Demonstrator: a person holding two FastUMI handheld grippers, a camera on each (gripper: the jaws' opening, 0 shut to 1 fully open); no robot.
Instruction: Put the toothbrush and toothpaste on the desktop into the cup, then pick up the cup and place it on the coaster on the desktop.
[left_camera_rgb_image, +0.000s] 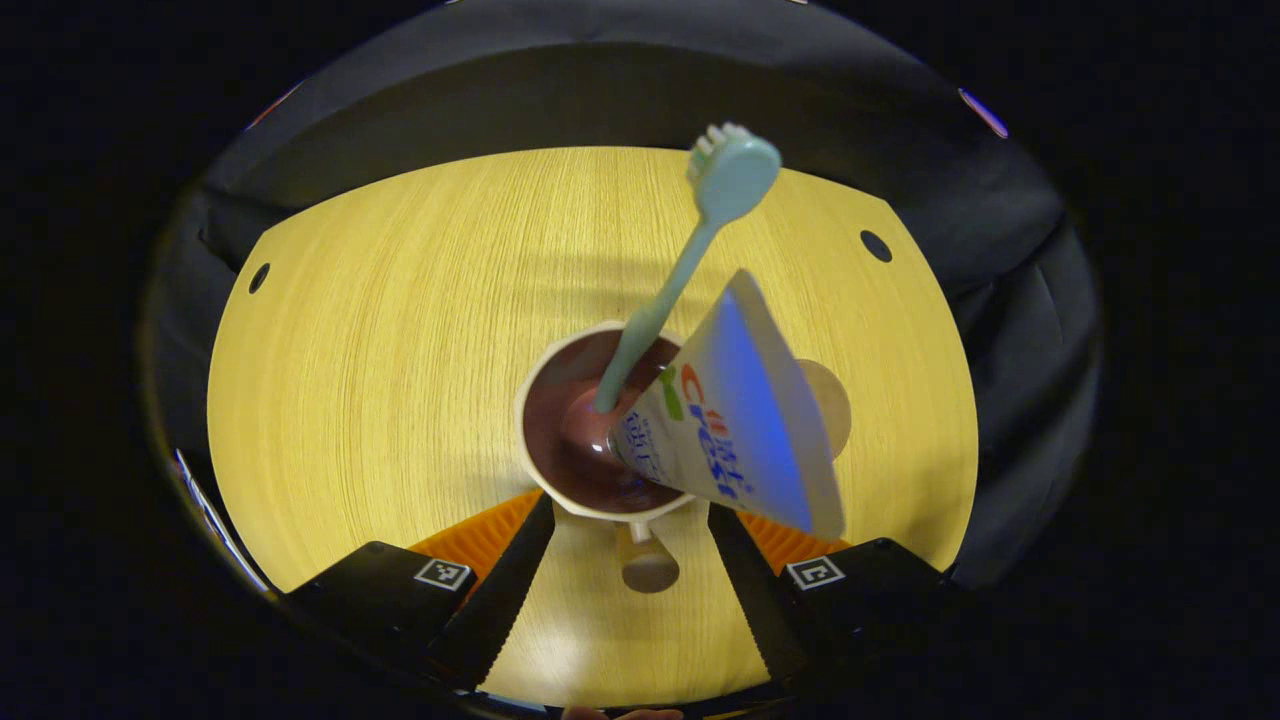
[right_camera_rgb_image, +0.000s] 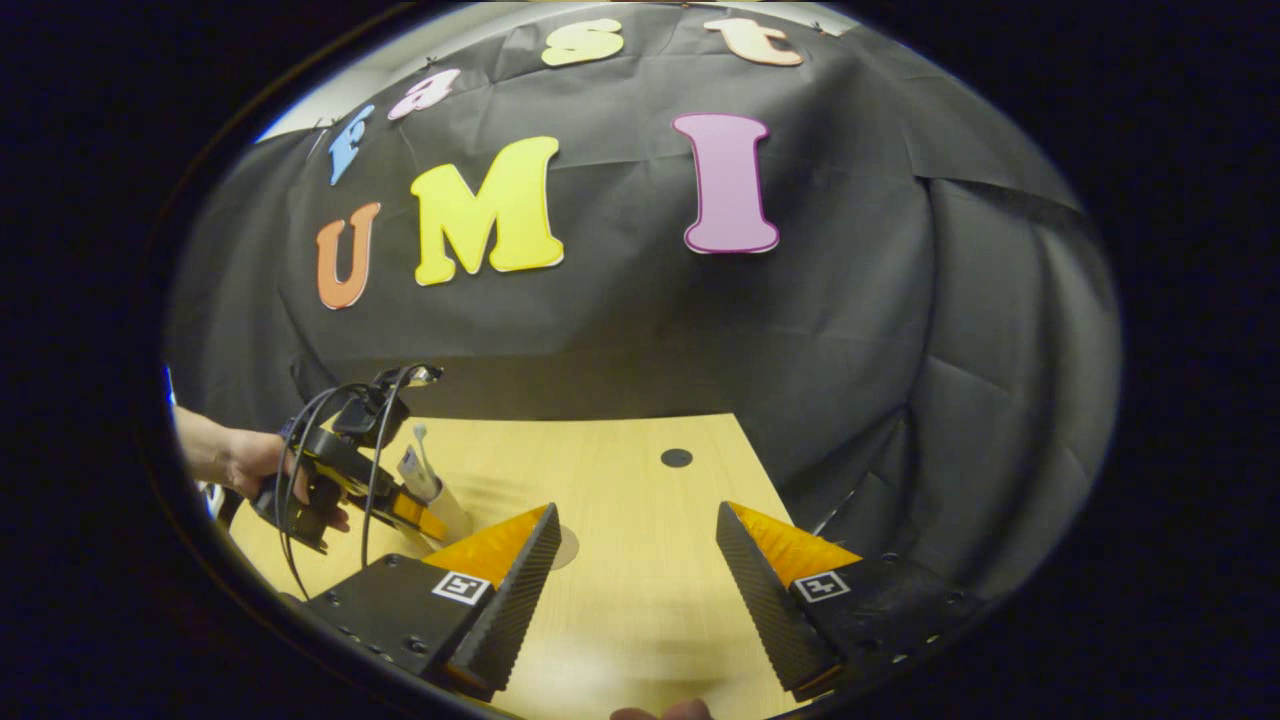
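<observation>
Yellow wood is the desktop (left_camera_rgb_image: 400, 350) under the left gripper (left_camera_rgb_image: 630, 503), which looks down from above. Its two fingers sit wide apart, one on each side of the near part of the cup (left_camera_rgb_image: 570, 450). They may be pressing on the cup, but I cannot tell, because the rim hides the tips. The toothbrush (left_camera_rgb_image: 660, 300) and the toothpaste (left_camera_rgb_image: 740, 420) both stand in the cup. The brush leans away from the gripper, and the paste leans to its right.

The coaster (left_camera_rgb_image: 835, 405) lies just past the cup on the gripper's right, partly hidden by the paste. So the cup is beside the coaster and not on it. What is left, I think, is getting the cup onto it. To do that well, squeeze the cup evenly on both sides below the rim and keep it straight up, since the tall paste could tip it. Set it down in the middle of the coaster.

The right gripper (right_camera_rgb_image: 636, 510) hangs over the desktop with its fingers apart and nothing between them. Farther off, the desktop has small round holes (left_camera_rgb_image: 875, 245) near its back corners. Black cloth (right_camera_rgb_image: 850, 350) hangs behind it.
</observation>
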